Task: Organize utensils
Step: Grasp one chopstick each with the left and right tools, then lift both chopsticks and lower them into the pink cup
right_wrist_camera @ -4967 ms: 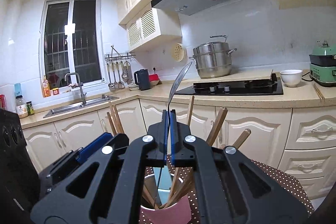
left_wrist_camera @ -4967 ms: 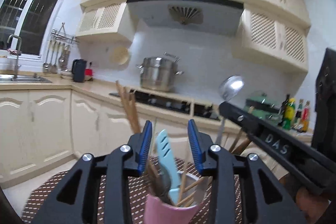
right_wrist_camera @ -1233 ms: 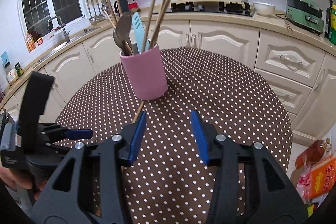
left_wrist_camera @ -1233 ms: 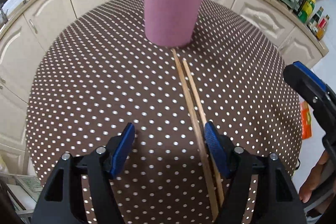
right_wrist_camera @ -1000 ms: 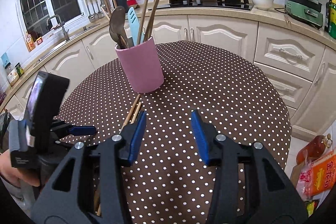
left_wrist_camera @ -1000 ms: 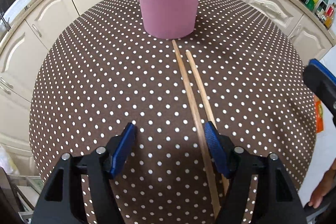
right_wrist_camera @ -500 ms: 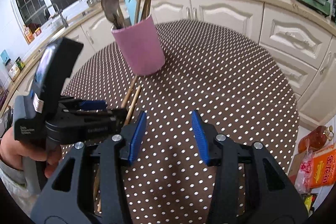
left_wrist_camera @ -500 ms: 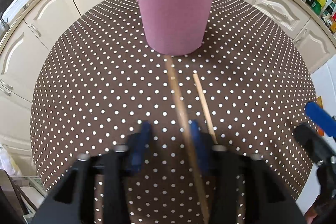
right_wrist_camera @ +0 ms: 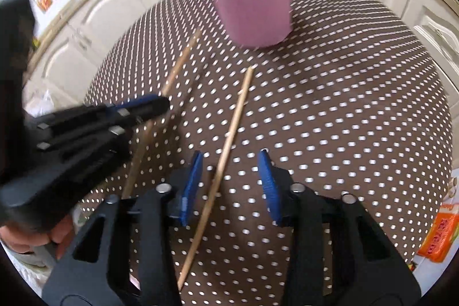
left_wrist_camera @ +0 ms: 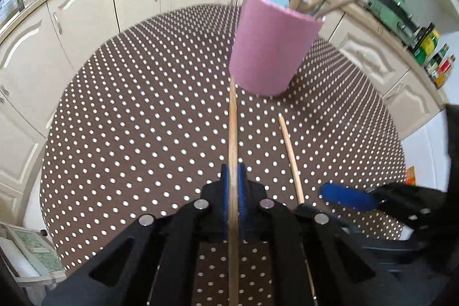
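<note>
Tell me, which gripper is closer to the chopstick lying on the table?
Right. The right gripper straddles the loose chopstick, jaws apart. The left gripper is beside it, clamped on the other chopstick.

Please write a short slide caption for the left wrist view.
Left gripper shut on one chopstick; second chopstick lies beside it.

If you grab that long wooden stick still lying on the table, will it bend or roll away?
The chopstick on the table looks like thin straight wood, so it probably stays stiff. Its round-looking shaft might roll on the dotted tablecloth if nudged. Being so slim, it could swing in the right gripper, as only a small part would be pinched.
</note>
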The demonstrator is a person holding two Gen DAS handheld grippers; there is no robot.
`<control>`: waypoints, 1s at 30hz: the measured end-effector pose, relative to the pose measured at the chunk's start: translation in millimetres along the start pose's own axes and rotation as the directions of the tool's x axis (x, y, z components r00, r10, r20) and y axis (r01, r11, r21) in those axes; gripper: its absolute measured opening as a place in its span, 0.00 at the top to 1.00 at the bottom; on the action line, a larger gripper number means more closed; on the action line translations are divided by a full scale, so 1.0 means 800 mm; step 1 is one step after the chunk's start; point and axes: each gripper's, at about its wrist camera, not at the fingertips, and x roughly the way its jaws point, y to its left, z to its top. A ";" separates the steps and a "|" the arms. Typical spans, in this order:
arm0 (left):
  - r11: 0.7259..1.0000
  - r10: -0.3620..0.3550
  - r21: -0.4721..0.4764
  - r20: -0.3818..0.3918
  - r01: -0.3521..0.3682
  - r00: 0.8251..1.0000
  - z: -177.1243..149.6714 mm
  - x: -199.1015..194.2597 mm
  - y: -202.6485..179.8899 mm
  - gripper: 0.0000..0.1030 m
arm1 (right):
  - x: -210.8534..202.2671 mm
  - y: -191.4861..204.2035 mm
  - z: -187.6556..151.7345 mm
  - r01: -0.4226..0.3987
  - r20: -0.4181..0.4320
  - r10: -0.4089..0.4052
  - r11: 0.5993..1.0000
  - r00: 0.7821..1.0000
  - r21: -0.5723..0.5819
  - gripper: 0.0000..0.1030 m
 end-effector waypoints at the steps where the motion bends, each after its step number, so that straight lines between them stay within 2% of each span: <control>1: 1.000 -0.002 -0.003 0.015 0.002 1.000 0.004 -0.003 0.001 0.94 | 0.006 0.005 0.001 0.007 -0.017 -0.007 1.000 1.000 -0.013 0.68; 4: 1.000 -0.012 -0.002 0.050 0.012 0.999 0.001 -0.018 0.016 0.94 | 0.015 0.016 0.003 0.061 -0.026 -0.062 0.997 0.998 -0.055 0.76; 6: 1.000 -0.019 0.000 0.077 0.019 0.997 0.001 -0.029 0.021 0.94 | 0.017 0.019 0.006 0.086 -0.019 -0.087 0.994 0.996 -0.072 0.86; 7: 1.000 -0.023 0.000 0.088 0.023 0.996 -0.002 -0.033 0.018 0.94 | 0.017 0.016 0.007 0.088 -0.014 -0.089 0.994 0.996 -0.068 0.90; 10: 0.998 -0.055 -0.003 0.127 0.056 0.990 -0.008 -0.053 0.012 0.94 | 0.016 0.007 0.010 0.054 -0.014 -0.055 0.998 0.998 -0.044 0.95; 17: 0.994 -0.112 0.037 0.234 0.107 0.966 -0.001 -0.090 -0.013 0.94 | -0.016 -0.017 -0.011 -0.015 0.098 0.014 1.000 0.995 0.009 0.95; 20: 0.991 -0.129 0.067 0.300 0.115 0.945 -0.002 -0.111 -0.020 0.94 | -0.044 -0.030 -0.022 -0.056 0.176 0.051 0.998 0.983 0.027 0.95; 23: 0.988 -0.145 0.094 0.372 0.118 0.917 0.000 -0.127 -0.028 0.94 | -0.082 -0.044 -0.037 -0.102 0.271 0.089 0.994 0.958 0.034 0.95; 25: 0.987 -0.155 0.114 0.417 0.117 0.896 0.001 -0.135 -0.037 0.94 | -0.106 -0.051 -0.043 -0.136 0.337 0.119 0.990 0.934 0.026 0.95; 30: 0.980 -0.183 0.154 0.495 0.122 0.849 0.010 -0.157 -0.049 0.94 | -0.162 -0.063 -0.043 -0.191 0.495 0.171 0.982 0.852 -0.011 0.95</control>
